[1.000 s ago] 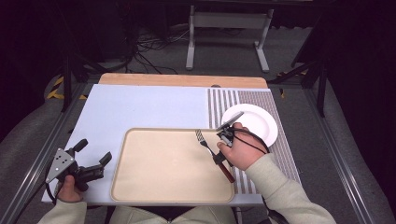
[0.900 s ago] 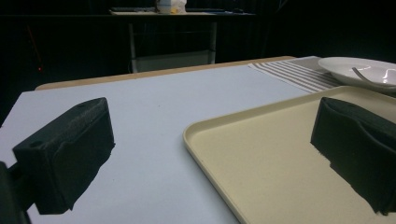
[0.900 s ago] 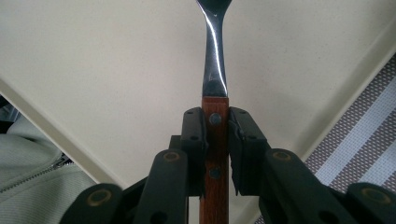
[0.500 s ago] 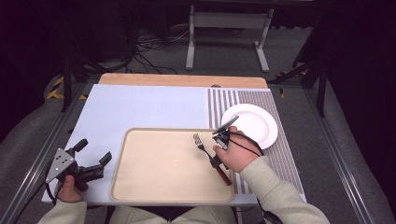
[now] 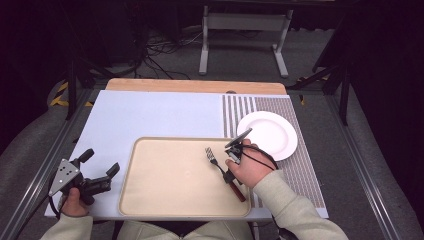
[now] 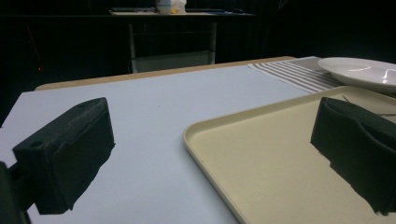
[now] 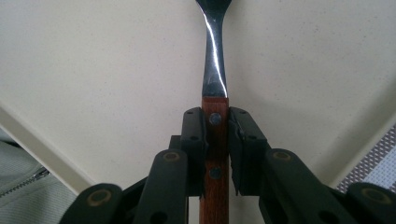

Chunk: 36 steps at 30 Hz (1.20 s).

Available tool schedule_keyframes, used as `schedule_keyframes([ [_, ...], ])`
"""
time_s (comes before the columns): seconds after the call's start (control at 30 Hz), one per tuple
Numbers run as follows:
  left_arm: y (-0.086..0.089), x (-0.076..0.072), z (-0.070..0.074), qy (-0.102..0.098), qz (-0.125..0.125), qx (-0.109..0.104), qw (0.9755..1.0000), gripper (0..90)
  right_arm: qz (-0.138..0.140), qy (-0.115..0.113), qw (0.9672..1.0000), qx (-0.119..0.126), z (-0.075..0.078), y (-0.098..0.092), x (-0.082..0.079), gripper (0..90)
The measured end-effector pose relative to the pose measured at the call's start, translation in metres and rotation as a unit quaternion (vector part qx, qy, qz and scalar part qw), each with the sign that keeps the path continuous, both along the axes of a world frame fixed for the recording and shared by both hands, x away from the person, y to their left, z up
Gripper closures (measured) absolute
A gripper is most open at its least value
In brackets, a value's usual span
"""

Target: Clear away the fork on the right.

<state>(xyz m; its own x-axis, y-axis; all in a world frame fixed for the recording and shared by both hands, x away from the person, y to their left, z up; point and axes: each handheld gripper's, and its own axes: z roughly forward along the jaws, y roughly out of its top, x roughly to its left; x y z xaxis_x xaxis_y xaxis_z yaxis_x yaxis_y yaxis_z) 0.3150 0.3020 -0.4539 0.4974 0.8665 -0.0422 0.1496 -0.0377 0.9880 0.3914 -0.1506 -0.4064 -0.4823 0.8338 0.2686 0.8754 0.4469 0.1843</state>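
The left hand-held gripper [image 5: 97, 167] sits low in the person's left hand [image 5: 75, 200], jaws spread wide with nothing between them; the right hand-held gripper [image 7: 215, 140], in the right hand [image 5: 252, 167], points down with jaws clamped on a wooden handle; both forearms wear pale sleeves.

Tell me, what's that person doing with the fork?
A person sits at a table with a gripper in each hand. The right gripper is shut on the wooden handle of a fork and holds it over the tray, prongs pointing away from the person. The left gripper is open, beside the tray's left edge, holding nothing. A white plate sits on the striped mat to the right of the tray.
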Motion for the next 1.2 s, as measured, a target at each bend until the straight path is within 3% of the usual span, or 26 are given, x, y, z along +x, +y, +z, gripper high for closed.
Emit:
schedule_keyframes([
  [0.97,0.000,0.000,0.000,0.001,0.000,-0.001,1.0000,0.1,-0.003,0.019,0.9998,-0.007,-0.012,0.003,-0.001,76.7],
  [1.2,0.000,0.000,0.000,0.001,0.000,-0.001,1.0000,0.1,-0.005,0.010,0.9999,0.006,-0.010,0.001,0.000,67.1],
])
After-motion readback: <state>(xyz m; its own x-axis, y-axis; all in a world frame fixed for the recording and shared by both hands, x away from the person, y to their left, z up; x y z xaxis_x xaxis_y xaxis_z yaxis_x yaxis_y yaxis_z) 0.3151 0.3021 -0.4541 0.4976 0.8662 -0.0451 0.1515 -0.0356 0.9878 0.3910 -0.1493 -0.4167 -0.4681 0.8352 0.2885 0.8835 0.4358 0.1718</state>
